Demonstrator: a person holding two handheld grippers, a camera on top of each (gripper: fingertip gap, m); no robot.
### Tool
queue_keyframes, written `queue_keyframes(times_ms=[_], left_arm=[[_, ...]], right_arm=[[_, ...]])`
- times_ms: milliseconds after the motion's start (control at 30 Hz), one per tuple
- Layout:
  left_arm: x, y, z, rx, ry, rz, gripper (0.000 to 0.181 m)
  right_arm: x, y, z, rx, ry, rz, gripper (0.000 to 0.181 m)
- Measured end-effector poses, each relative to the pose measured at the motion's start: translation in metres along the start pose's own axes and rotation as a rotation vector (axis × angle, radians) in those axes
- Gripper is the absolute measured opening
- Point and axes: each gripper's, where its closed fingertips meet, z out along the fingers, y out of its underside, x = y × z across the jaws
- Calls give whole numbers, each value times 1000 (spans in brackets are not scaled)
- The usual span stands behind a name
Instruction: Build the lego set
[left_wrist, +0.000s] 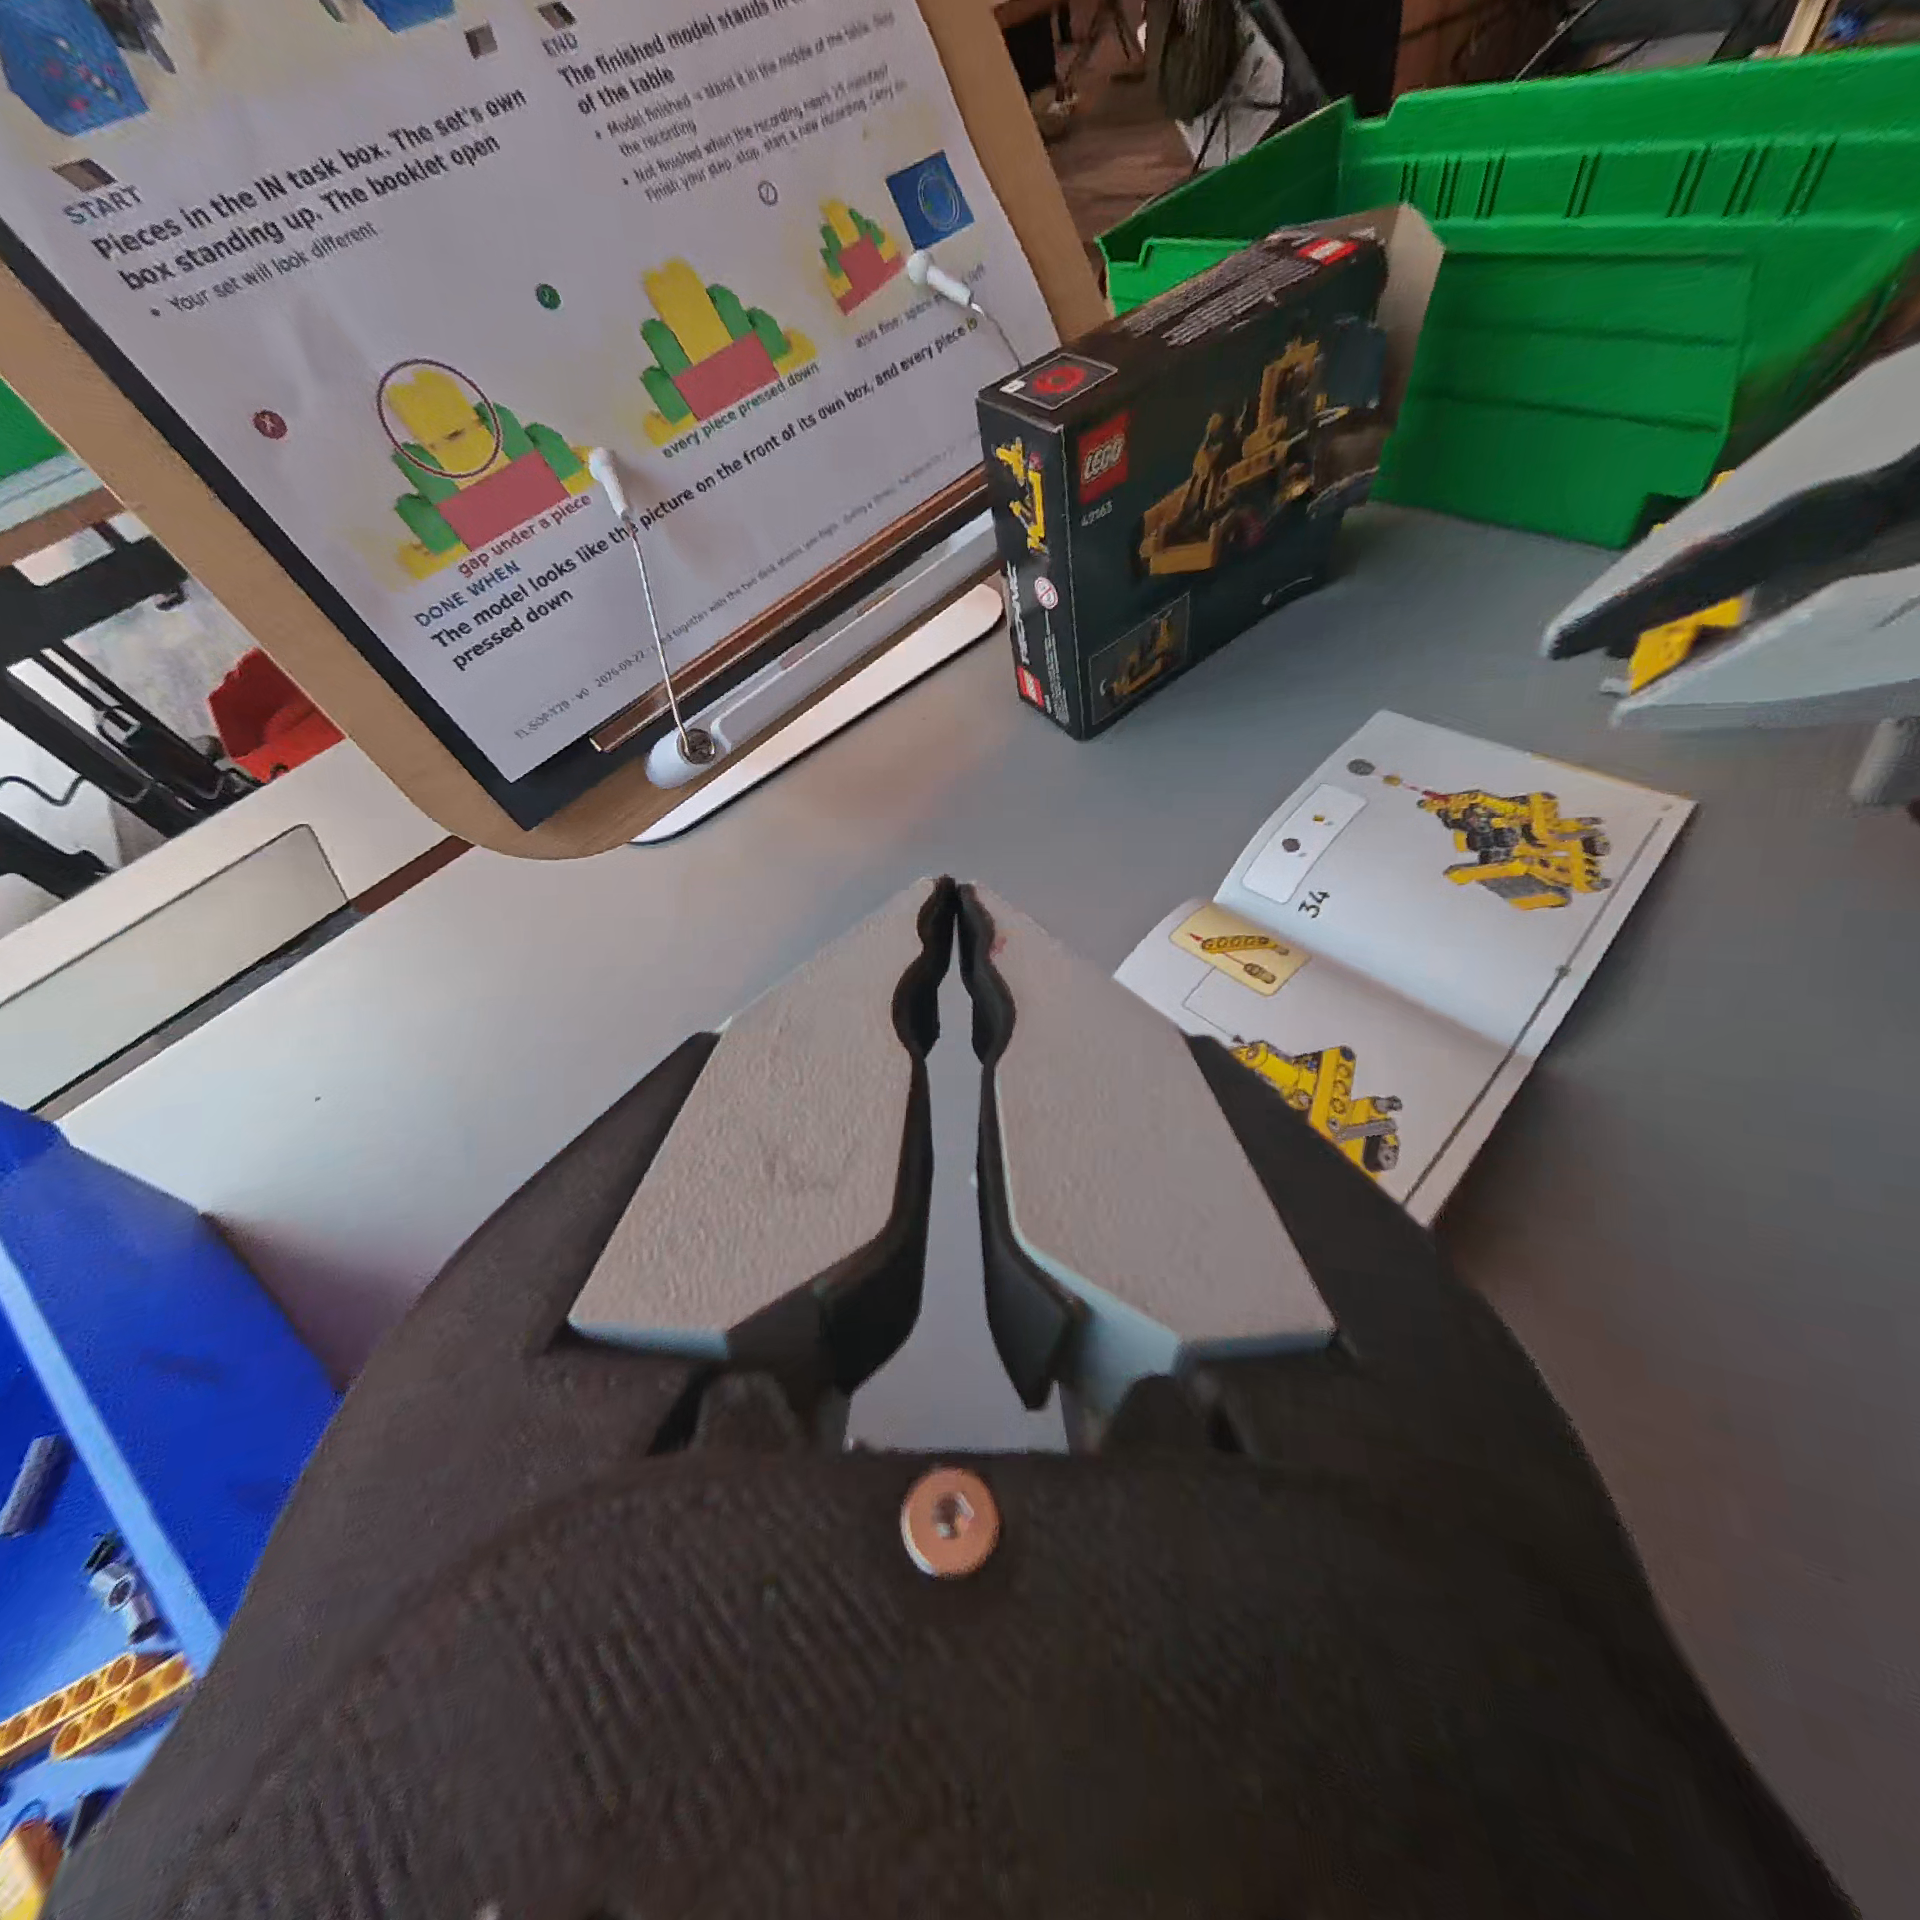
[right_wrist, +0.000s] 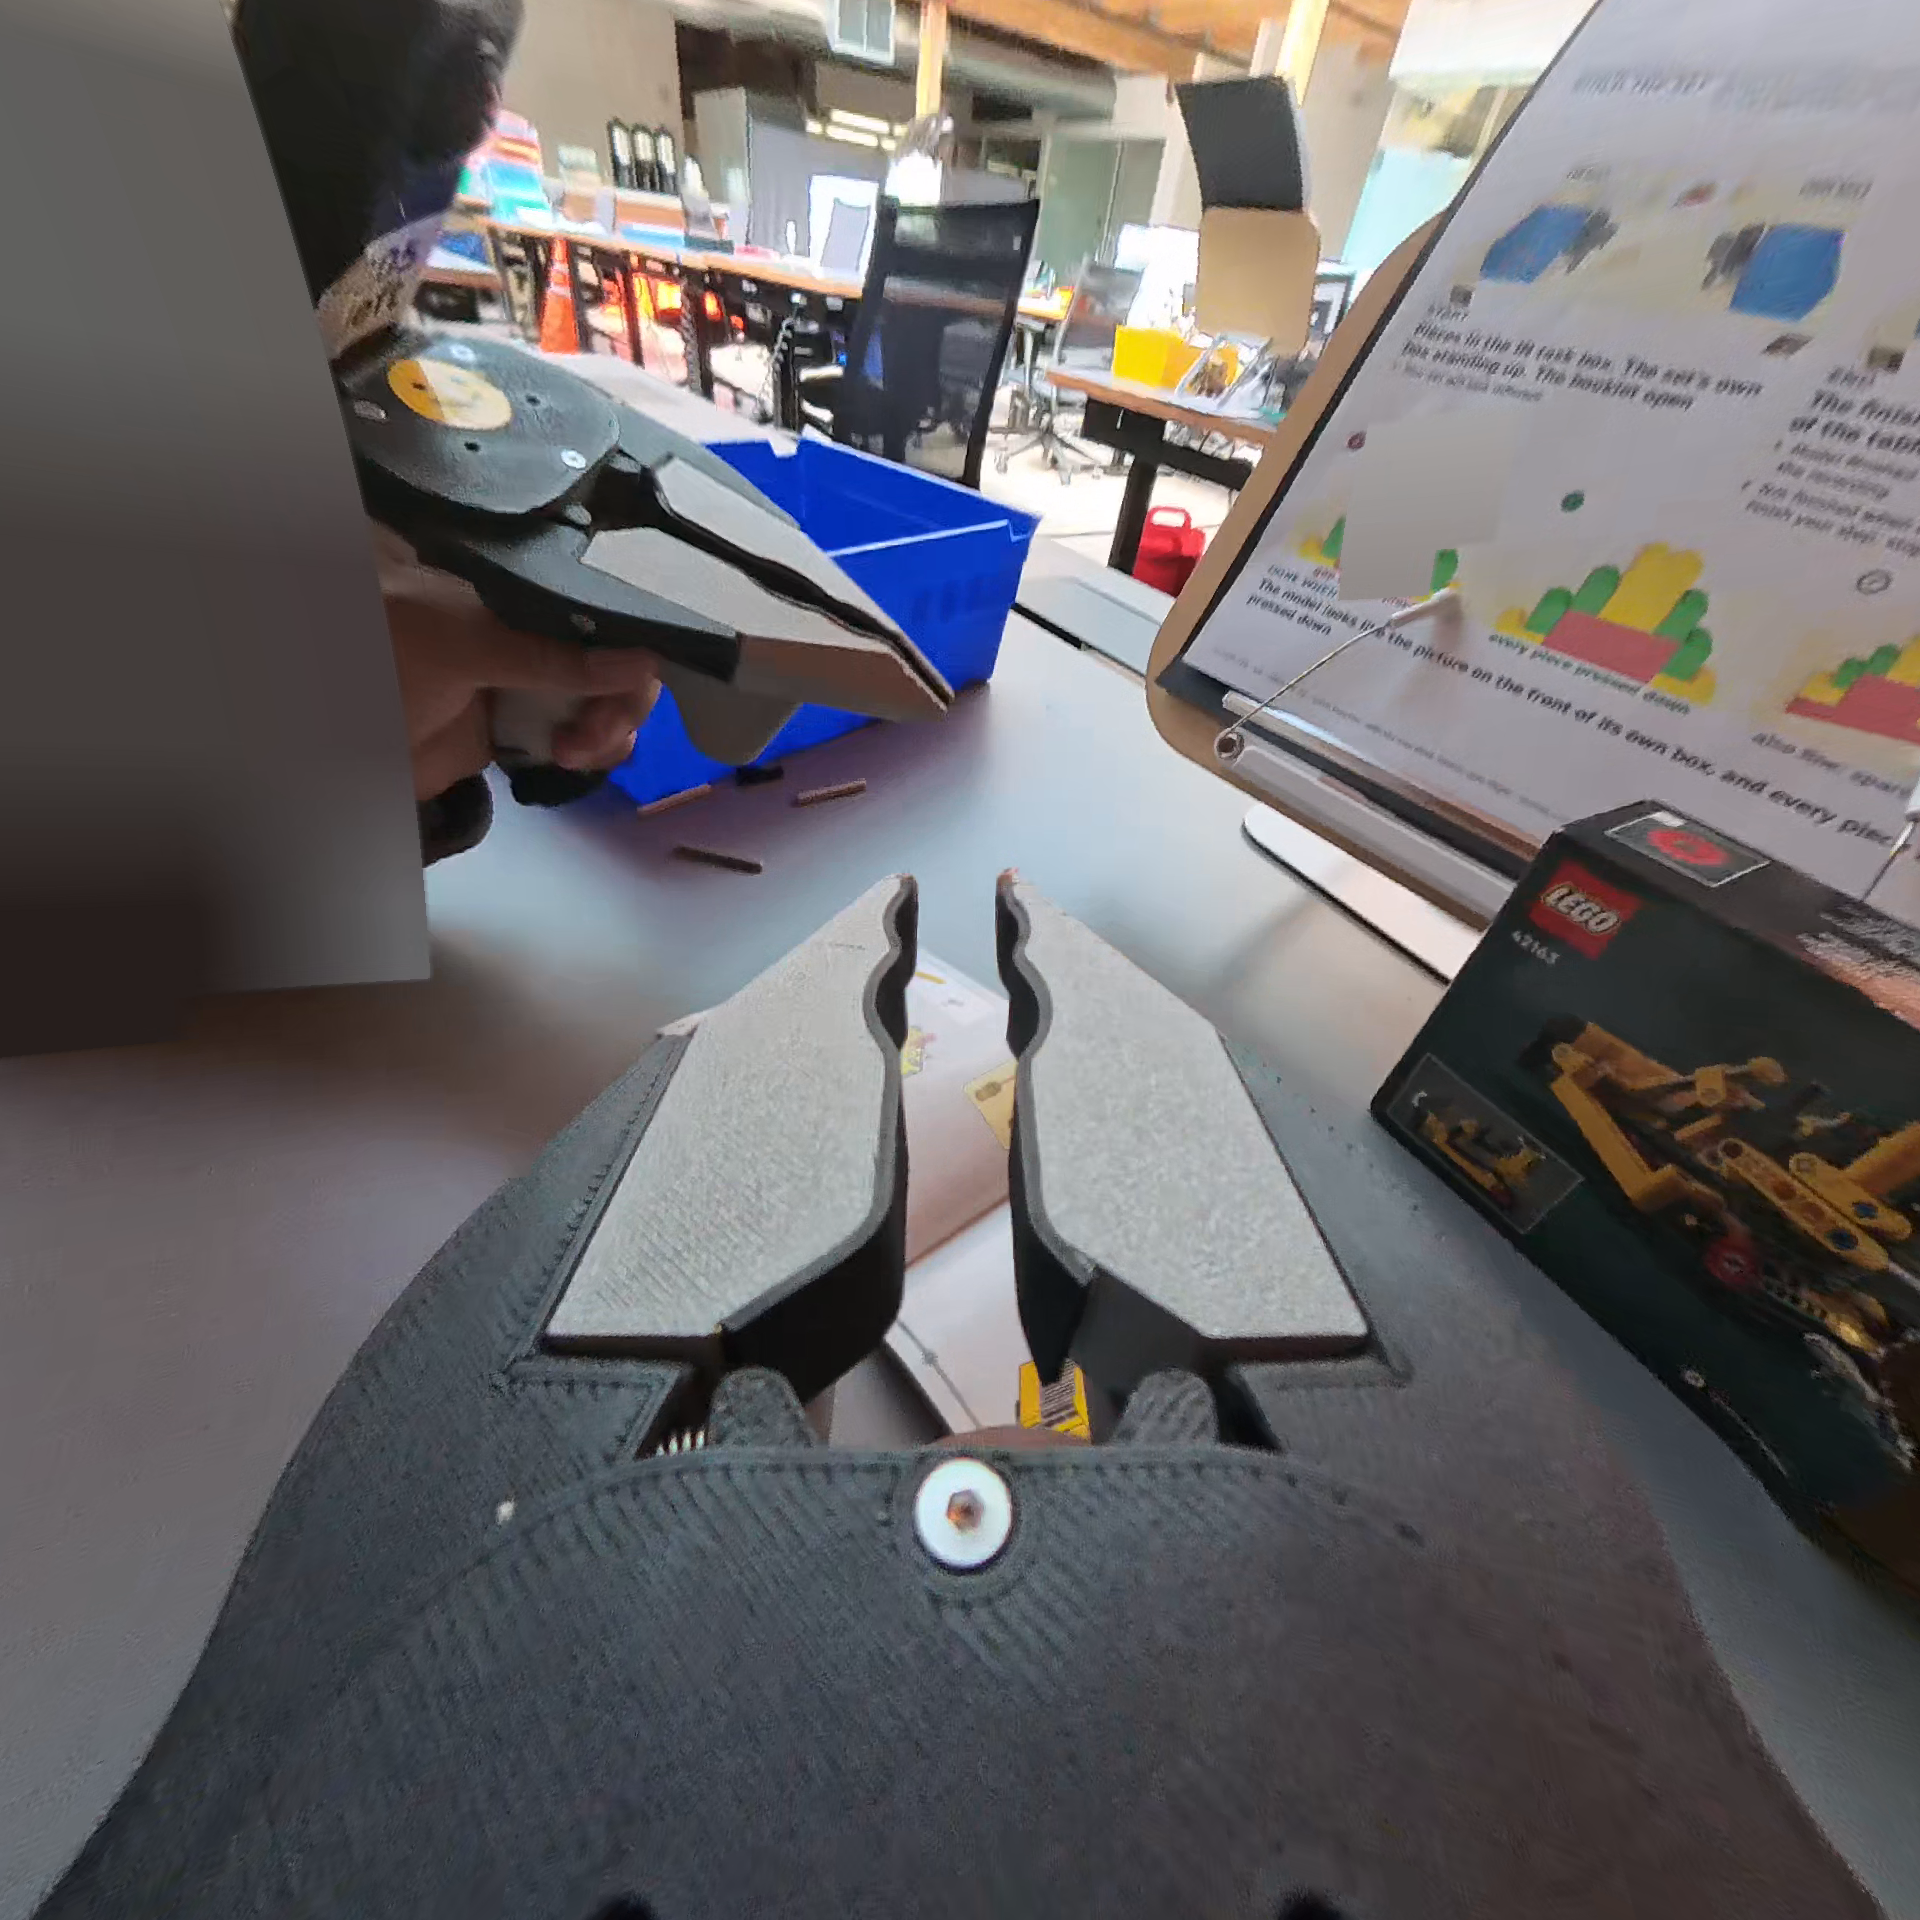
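Observation:
My left gripper (left_wrist: 956, 894) is shut and empty, held above the grey table (left_wrist: 831, 935). It also shows in the right wrist view (right_wrist: 935, 707), in a person's hand. My right gripper (right_wrist: 956, 894) has its tips slightly apart and grips a small yellow lego piece (right_wrist: 1055, 1397) deep between its fingers. In the left wrist view the right gripper (left_wrist: 1584, 675) shows at the right edge with the yellow piece (left_wrist: 1673, 646) in it. The open instruction booklet (left_wrist: 1455, 935) lies flat under the right gripper. The lego set's box (left_wrist: 1195, 488) stands upright behind it.
A blue bin (right_wrist: 914, 551) at the left holds yellow parts (left_wrist: 94, 1704). Three brown axle rods (right_wrist: 717, 859) and a small black part (right_wrist: 758, 774) lie on the table beside it. A green bin (left_wrist: 1610, 260) stands at the back. An instruction sheet on a stand (left_wrist: 520, 416) stands behind the box. Left tips to right tips: about 11 cm.

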Motion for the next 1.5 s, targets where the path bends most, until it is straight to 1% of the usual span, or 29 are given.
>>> queue_keyframes(times_ms=[233, 433, 700, 833, 1100, 1500], left_arm=[[11, 4, 5, -10, 58, -20, 0], [14, 6, 8, -14, 59, -2, 0], [20, 7, 10, -14, 80, -9, 0], [23, 8, 10, -19, 89, -2, 0], [27, 7, 9, -14, 100, 8, 0], [33, 13, 14, -36, 113, 27, 0]], right_arm=[[6, -20, -16, 116, 44, -16, 12], [9, -26, -24, 161, 80, -42, 14], [20, -19, -25, 124, 144, -45, 10], [31, -16, -27, 112, 196, -29, 7], [32, -15, -26, 104, 195, -24, 5], [31, -14, -24, 95, 206, -49, 2]])
